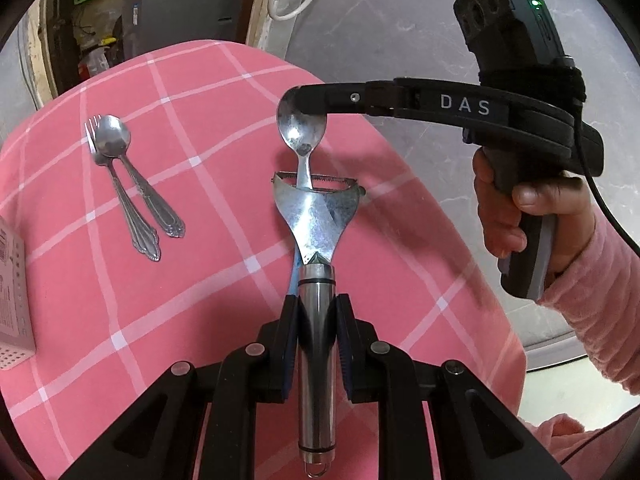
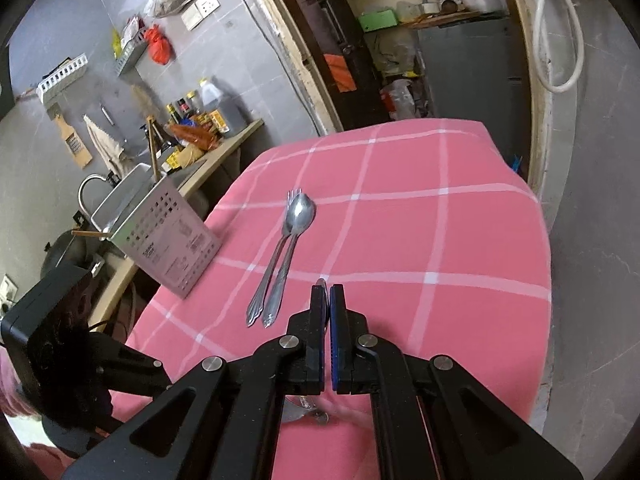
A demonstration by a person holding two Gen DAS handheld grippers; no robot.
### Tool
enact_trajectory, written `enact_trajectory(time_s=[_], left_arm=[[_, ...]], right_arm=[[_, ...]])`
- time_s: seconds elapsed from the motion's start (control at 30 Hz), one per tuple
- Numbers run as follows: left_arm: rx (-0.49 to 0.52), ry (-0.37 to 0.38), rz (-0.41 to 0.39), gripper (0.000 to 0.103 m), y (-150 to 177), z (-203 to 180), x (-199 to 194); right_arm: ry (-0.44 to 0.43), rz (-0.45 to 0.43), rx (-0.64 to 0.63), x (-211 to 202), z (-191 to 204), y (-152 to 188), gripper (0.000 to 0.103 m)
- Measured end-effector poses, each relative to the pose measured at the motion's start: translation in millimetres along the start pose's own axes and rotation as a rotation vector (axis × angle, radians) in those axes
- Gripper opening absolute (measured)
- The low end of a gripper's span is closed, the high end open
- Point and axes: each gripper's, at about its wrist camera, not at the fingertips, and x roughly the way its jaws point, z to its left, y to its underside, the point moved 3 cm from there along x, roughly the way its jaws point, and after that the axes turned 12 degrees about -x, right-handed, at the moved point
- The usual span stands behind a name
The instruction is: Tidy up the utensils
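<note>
Two utensils are in hand at once, and the step looks like untangling them before either can go into the holder. The left gripper is closed on the round steel handle of a peeler, held above the pink checked tablecloth. A spoon has its handle poked through the gap under the peeler's blade, and the right gripper, held by a hand in a pink sleeve, pinches the rim of the spoon's bowl with its jaws almost fully together; in the right wrist view only a sliver of metal shows past the tips. The next move probably calls for drawing the spoon straight out along its own handle while the peeler is kept steady, so the blade does not snag it. A second spoon and a fork lie side by side on the cloth, near the perforated utensil holder standing at the table's edge.
</note>
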Motion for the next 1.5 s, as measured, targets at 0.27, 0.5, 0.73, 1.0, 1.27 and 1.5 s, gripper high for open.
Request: enact_trajectory(time_s=[0.27,0.5,0.73,1.0,1.27,1.5], left_arm=[[-0.086,0.047,-0.007,0.018,2,14,0],[-0.127,0.076,-0.024,0.018,4,20,-4],[-0.301,0.158,-0.068,0.018,-2,46,-10],[-0.335,0.171,-0.072,0.018,-5,58,-18],[-0.321,0.156,-0.028,0.018,-4,55,-5],[-0.321,0.166,-0.070,0.017,-5,56,-10]], right_arm=[[-0.025,-0.022,0.067,-3,-7,4,0.006],[0.001,-0.075,0.145,-11,-16,9,0.036],[0.103,-0.094,0.283,-27,-36,37,0.037],[0.055,0.001,0.313,2,-16,77,0.037],[0.056,-0.019,0.286,13,-25,54,0.037],[0.005,0.001,0.240,35,-35,24,0.037]])
